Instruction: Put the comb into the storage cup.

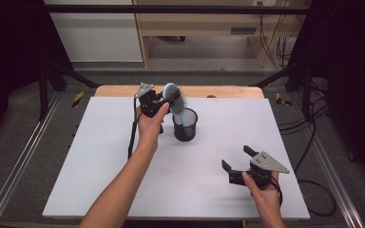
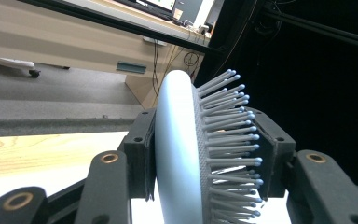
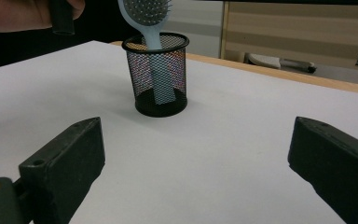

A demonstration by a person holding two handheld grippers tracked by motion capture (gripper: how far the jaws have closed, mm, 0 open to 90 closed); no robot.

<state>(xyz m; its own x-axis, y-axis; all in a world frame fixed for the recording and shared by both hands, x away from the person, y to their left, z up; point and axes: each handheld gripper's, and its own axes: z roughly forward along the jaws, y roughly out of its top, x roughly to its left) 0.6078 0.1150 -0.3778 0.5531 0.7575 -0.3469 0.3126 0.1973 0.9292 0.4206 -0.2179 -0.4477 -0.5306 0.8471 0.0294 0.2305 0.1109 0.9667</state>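
Note:
A pale blue hairbrush [image 1: 176, 97] with dark bristles stands handle-down in a black mesh cup [image 1: 185, 125] near the table's far middle. My left gripper [image 1: 167, 96] is shut on the brush head; in the left gripper view the pads press its smooth back and bristled face [image 2: 186, 158]. The right gripper view shows the brush [image 3: 150, 28] with its handle reaching the bottom of the cup [image 3: 158, 74]. My right gripper [image 1: 238, 159] rests low at the front right, open, with nothing between its fingers [image 3: 70, 158].
A white sheet [image 1: 100, 171] covers the table, with a wooden strip [image 1: 209, 91] along its far edge. A black frame and cables flank the table. Wooden furniture stands on the floor beyond.

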